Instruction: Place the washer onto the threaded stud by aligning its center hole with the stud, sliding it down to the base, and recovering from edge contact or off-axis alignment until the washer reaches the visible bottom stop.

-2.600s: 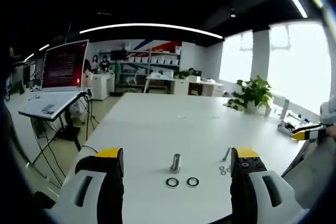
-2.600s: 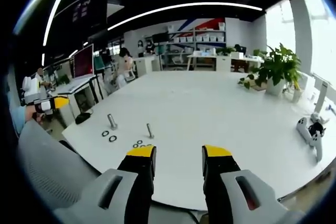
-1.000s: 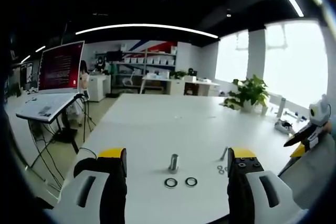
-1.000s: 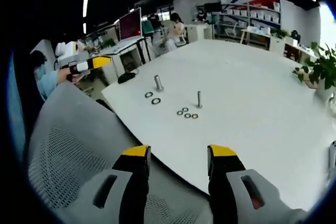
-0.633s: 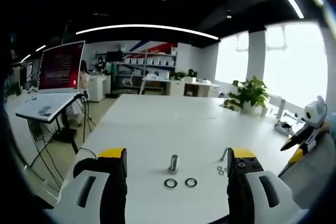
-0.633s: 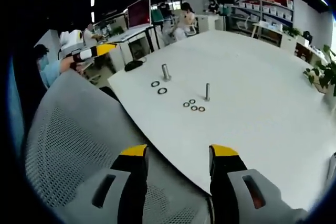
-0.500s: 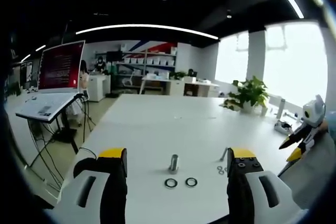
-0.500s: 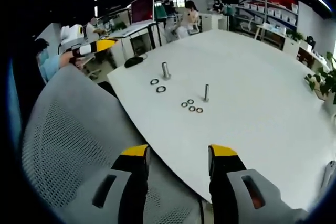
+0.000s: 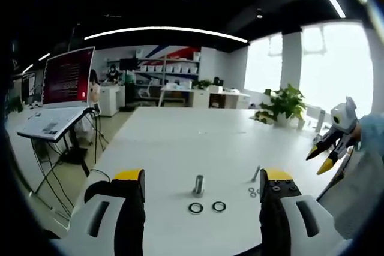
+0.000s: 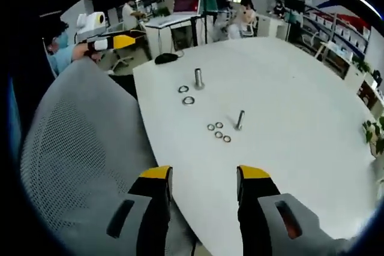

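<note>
On the white table (image 9: 180, 142) stands a thick threaded stud (image 9: 198, 185) with two large washers (image 9: 207, 207) lying flat just in front of it. A thin stud (image 9: 257, 174) stands to the right beside several small washers (image 9: 253, 192). My left gripper (image 9: 203, 175) is open and empty, low at the table edge facing the thick stud. From higher up, my right gripper (image 10: 205, 174) is open and empty, looking down on the thick stud (image 10: 198, 78), large washers (image 10: 186, 95), thin stud (image 10: 240, 119) and small washers (image 10: 219, 130). The right gripper (image 9: 318, 162) also hangs at the right, jaws apart.
A grey mesh chair back (image 10: 78, 148) rises between my right gripper and the table edge. The left gripper (image 10: 114, 42) is held by a hand beyond the chair. A black mouse (image 10: 162, 58) lies near the table's far corner. A desk with a monitor (image 9: 72, 75) stands left.
The right gripper has risen and tilted, so its view looks more steeply down on the table. In the left gripper view it has climbed at the right edge. The left gripper has barely moved.
</note>
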Motion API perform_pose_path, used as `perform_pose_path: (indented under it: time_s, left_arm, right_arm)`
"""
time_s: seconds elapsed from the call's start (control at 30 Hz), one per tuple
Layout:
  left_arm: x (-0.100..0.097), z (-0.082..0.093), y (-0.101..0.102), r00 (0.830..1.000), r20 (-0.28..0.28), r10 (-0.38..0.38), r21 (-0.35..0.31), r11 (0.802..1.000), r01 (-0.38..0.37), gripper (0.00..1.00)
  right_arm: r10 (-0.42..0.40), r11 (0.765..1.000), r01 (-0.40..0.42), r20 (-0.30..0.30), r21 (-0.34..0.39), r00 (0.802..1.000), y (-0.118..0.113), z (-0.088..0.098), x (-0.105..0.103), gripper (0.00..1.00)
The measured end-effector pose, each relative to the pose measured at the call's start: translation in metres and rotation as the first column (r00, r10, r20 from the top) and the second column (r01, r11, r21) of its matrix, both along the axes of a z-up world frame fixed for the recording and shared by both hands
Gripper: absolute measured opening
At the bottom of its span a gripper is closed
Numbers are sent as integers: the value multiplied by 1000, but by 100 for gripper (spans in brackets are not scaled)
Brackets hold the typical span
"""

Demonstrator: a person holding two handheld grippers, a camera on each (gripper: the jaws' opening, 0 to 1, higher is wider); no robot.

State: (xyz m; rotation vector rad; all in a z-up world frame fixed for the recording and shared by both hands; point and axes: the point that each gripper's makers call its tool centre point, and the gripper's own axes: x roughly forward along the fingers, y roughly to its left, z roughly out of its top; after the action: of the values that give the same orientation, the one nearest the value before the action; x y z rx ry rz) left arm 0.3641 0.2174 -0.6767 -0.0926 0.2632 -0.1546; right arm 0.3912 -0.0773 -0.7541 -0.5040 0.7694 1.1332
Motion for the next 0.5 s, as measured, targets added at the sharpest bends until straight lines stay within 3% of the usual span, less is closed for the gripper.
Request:
perform_pose_path:
  time_s: [0.23,0.4,0.5]
  left_arm:
    - [1,4,2,1000,29,-1,28,1000,0,74]
    - [0,3,3,1000,24,8,18,1000,-9,74]
    - [0,2,2,1000,15,6,11,1000,-6,71]
  right_arm:
    - [50,999,-50,28,-15,998,16,-1,16,46]
    - [117,991,-114,45,-66,992,21,-4,27,46]
    - [192,975,-179,98,-132,976,19,-6,36,45]
